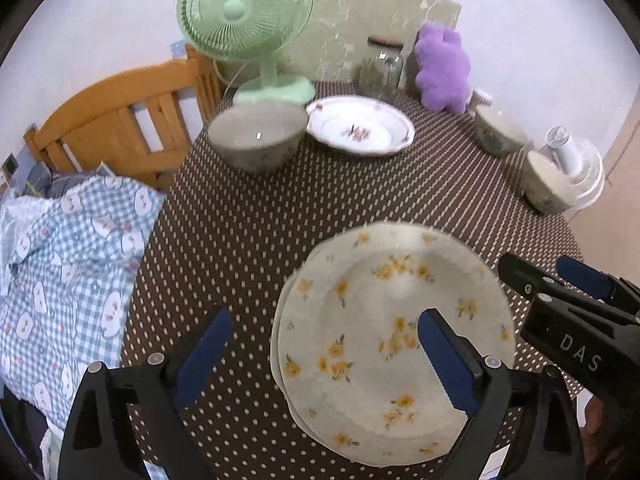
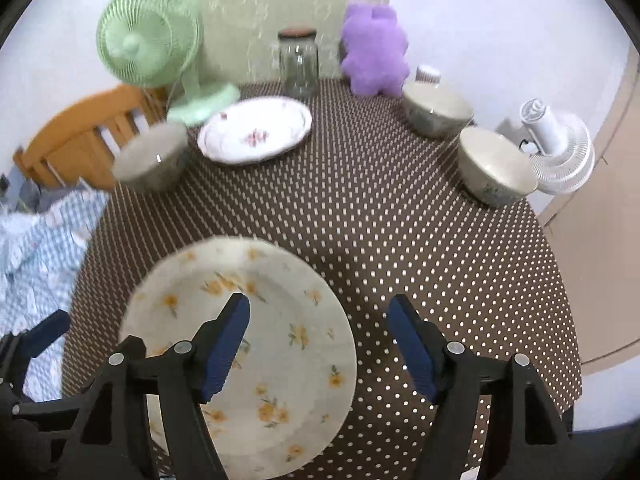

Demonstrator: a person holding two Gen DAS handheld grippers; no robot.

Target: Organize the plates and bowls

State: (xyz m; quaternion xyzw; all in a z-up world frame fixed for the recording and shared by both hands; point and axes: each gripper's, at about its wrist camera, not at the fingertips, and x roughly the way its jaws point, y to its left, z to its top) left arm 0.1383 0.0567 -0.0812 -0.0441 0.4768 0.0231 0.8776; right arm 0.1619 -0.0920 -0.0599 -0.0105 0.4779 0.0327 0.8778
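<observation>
Left wrist view: your left gripper (image 1: 324, 344) has its jaws spread wide, nothing between them. The yellow-flowered plates (image 1: 394, 344), stacked, lie on the bench (image 1: 256, 240) beneath; how many you cannot tell. Left bowl (image 1: 256, 136) is blurred; pink-flowered plate (image 1: 360, 125) sits beside it.

Right wrist view: your right gripper (image 2: 318, 344) also gapes empty, just off the stack's edge. Two bowls (image 2: 438, 109) (image 2: 496, 166) stand far right.

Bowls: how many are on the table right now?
3. One bowl sits far left by the green fan; two on the right, one bowl beside the purple plush, another bowl nearer. None looks hidden.
</observation>
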